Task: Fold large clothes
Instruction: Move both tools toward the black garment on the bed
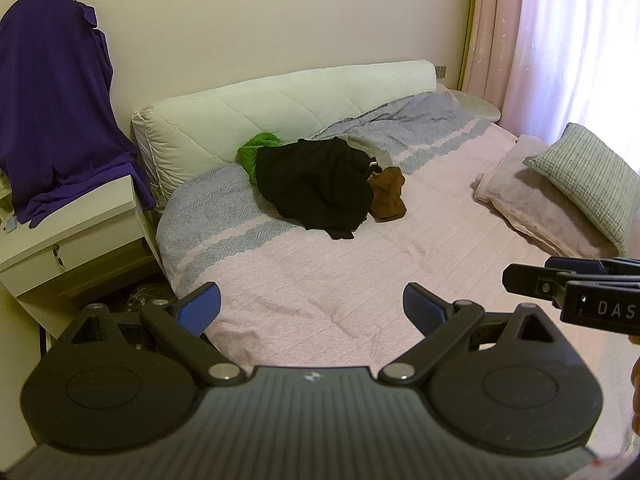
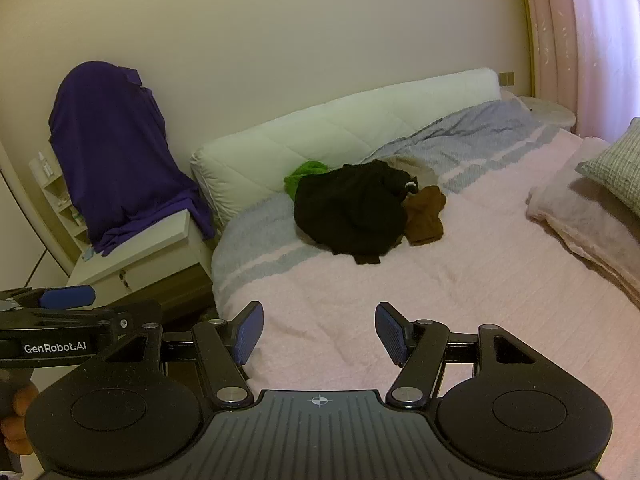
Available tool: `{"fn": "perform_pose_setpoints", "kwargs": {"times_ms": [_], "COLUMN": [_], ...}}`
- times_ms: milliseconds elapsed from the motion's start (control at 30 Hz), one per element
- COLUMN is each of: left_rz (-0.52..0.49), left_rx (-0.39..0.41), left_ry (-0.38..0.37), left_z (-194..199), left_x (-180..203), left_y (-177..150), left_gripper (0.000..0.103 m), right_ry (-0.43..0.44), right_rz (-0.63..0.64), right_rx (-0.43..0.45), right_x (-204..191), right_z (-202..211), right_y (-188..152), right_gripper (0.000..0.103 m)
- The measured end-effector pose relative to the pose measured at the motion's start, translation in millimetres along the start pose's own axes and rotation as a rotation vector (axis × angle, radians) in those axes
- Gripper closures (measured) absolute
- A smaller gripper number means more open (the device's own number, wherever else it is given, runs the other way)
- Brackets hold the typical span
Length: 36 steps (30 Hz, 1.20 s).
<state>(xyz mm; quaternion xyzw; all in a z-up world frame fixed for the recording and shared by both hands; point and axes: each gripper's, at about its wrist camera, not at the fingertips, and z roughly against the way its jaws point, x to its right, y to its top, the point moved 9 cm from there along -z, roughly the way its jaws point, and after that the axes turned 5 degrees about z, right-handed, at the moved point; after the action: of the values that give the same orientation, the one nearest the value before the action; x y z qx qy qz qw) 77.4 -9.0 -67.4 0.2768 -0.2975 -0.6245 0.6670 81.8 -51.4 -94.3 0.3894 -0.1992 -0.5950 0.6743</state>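
Pink bedding covers the bed [image 1: 320,280], and both claws hang over its near edge, pointing down toward the cover. Left claw [image 1: 311,306] has its jaws spread wide apart with nothing between them. Right claw [image 2: 319,332] also stands with jaws apart and empty, a little narrower than the left one. Neither touches any cloth.

Taking the black garment [image 1: 316,188] as landmark: it lies crumpled in a heap on the bed, well apart from both claws, toward the far side near the white headboard cushion [image 1: 280,116]. A brown garment [image 1: 387,194] touches its right side, and a green cloth [image 1: 256,150] looks out from behind its left side. Something beige seems to lie behind it too, but I cannot tell what it is.

I judge that the task is at its start: no garment is lifted or spread yet. The next move calls for reaching across the bed to the heap, pinching one garment at an edge and pulling it free onto the bare pink area in front of the heap. Because the pieces lie on each other, a second piece may come along.

Further left of the black garment, a purple garment [image 1: 52,108] hangs over something on a white nightstand [image 1: 80,232]. To its right lie a folded pink blanket [image 1: 532,196] and a grey checked pillow [image 1: 588,176]; these leave the middle free.
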Motion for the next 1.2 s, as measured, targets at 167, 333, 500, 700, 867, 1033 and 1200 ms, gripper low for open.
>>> {"fn": "perform_pose_setpoints", "kwargs": {"times_ms": [167,333,500,700,867,1033,1200], "left_rz": [-0.004,-0.007,-0.009,-0.013,-0.012,-0.012,-0.015], "left_rx": [-0.003,-0.007,-0.016,-0.019,-0.022,-0.031,-0.035], "left_ry": [0.002,0.008,0.019,0.027,0.027,0.027,0.027], "left_z": [-1.5,-3.7,-6.9,-11.5,-13.6,-20.2,-27.9], "left_x": [1.0,4.4,8.9,12.7,12.5,11.5,13.0], "left_y": [0.4,-0.7,2.5,5.5,7.7,13.8,18.4], "left_gripper": [0.007,0.007,0.007,0.007,0.007,0.007,0.007], "right_ry": [0.003,0.007,0.017,0.021,0.02,0.022,0.023], "right_rz": [-0.005,-0.012,-0.015,-0.024,-0.029,-0.032,-0.041], "right_rx": [-0.004,-0.01,-0.013,-0.018,-0.023,-0.026,-0.031], "right_x": [3.7,5.5,9.0,15.1,18.7,23.3,27.3], "right_z": [-1.8,-5.4,-8.8,-13.2,-15.7,-17.8,-23.6], "right_y": [1.5,3.0,3.1,4.7,4.9,5.7,8.1], "right_gripper": [0.044,0.044,0.044,0.044,0.044,0.044,0.044]}}
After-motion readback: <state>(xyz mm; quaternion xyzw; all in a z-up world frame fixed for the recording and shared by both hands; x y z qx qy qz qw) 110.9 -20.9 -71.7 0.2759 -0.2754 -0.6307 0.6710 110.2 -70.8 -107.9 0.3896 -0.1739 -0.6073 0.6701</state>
